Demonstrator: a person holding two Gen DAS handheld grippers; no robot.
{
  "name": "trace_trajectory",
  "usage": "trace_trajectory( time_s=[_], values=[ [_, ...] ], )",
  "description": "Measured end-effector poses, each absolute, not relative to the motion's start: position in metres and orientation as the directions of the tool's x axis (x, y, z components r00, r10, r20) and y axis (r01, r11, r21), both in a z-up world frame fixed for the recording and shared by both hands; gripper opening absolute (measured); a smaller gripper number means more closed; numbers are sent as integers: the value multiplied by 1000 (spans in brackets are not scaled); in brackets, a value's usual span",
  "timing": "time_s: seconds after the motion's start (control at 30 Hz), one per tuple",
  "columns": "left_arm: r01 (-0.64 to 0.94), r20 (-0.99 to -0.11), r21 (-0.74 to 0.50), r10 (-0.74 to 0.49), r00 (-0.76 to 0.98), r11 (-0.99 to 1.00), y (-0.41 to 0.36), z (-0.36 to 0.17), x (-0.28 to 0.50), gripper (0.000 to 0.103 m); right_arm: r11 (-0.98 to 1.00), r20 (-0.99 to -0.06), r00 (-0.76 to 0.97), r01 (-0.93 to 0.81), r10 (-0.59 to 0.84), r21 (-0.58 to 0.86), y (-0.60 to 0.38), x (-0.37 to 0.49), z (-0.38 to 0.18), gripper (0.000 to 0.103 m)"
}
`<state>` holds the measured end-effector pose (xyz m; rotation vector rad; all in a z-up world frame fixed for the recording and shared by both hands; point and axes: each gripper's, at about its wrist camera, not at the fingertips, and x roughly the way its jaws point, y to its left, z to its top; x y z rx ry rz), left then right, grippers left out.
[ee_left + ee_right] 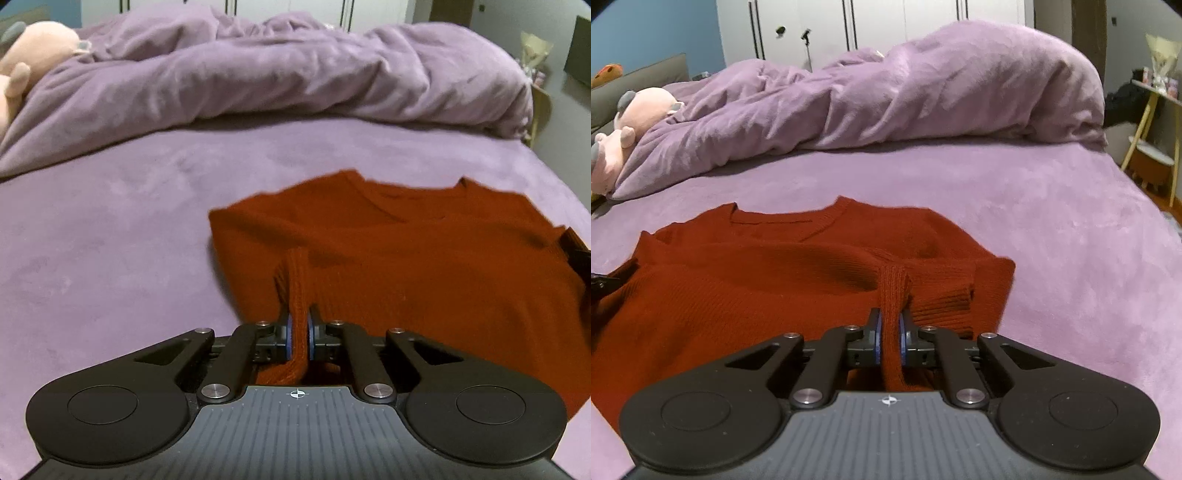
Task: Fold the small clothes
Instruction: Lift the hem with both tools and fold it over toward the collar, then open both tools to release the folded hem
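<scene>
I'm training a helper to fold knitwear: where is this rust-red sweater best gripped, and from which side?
Grip the sweater by its ribbed near hem, coming in from the near edge, angled downward. The rib bunches into firm ridges; both the left claw and the right claw are shut on such ridges now.

A bed (1015, 206) covered in a soft purple sheet. A rust-red knitted sweater (746, 273) lies spread on the sheet at the near side. Beyond the sweater, a crumpled purple duvet (886, 96) is heaped across the bed's far side. A pink plush toy (639, 110) rests at the duvet's left end.
</scene>
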<state>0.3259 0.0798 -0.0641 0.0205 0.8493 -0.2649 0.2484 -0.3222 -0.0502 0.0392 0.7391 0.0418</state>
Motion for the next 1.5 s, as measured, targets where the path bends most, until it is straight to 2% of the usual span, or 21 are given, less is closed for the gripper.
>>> trace_trajectory(
  time_s=[0.2, 0.3, 0.43, 0.53, 0.57, 0.6, 0.63, 0.7, 0.83, 0.9, 0.97, 1.07, 1.27, 1.37, 1.5],
  values=[
    [204, -584, -94, -219, 782, 975, 86, 9, 333, 9, 997, -582, 812, 3, 42, 77, -334, 257, -10, 7],
    [159, -524, -36, -154, 837, 987, 75, 27, 361, 9, 998, -534, 846, 49, -19, 43, -333, 286, 2, 7],
    [72, -526, 11, -56, 849, 997, 57, 18, 407, 11, 991, -509, 856, 125, -88, 39, -334, 329, 1, 7],
    [18, -555, 31, 2, 832, 999, 54, -2, 419, 19, 987, -541, 834, 158, -111, 41, -335, 349, -19, 10],
    [8, -566, 6, -3, 824, 1000, 56, -7, 415, 27, 983, -555, 821, 180, -131, 35, -334, 351, -27, 10],
    [25, -575, -41, -44, 817, 999, 59, -11, 409, 40, 980, -560, 817, 195, -139, 42, -334, 349, -33, 10],
    [55, -579, -86, -95, 809, 995, 61, -15, 402, 45, 977, -556, 820, 205, -138, 61, -333, 344, -37, 11],
    [100, -574, -137, -162, 803, 985, 56, -26, 385, 59, 971, -530, 845, 183, -75, 154, -327, 331, -41, 13],
    [137, -609, -137, -192, 769, 981, 26, -53, 375, 64, 838, -456, 848, 25, 272, 546, -298, 327, -64, 33],
    [134, -639, -120, -180, 748, 984, 15, -65, 378, 64, 774, -440, 814, -18, 379, 633, -276, 337, -82, 34],
    [101, -664, -82, -130, 737, 992, 11, -76, 380, 64, 787, -471, 787, -30, 399, 616, -261, 346, -95, 34],
    [91, -694, -58, -106, 712, 994, 16, -87, 382, 64, 825, -518, 780, 4, 351, 565, -269, 353, -106, 32],
    [94, -690, -42, -97, 718, 995, 22, -91, 376, 65, 883, -529, 847, 211, 49, 418, -356, 324, -95, 30],
    [79, -693, -44, -88, 716, 996, 21, -91, 374, 66, 870, -544, 839, 288, -28, 400, -370, 307, -88, 30],
    [74, -705, -49, -87, 703, 996, 23, -88, 374, 68, 922, -549, 833, 265, -71, 282, -357, 288, -81, 31]
  ],
)
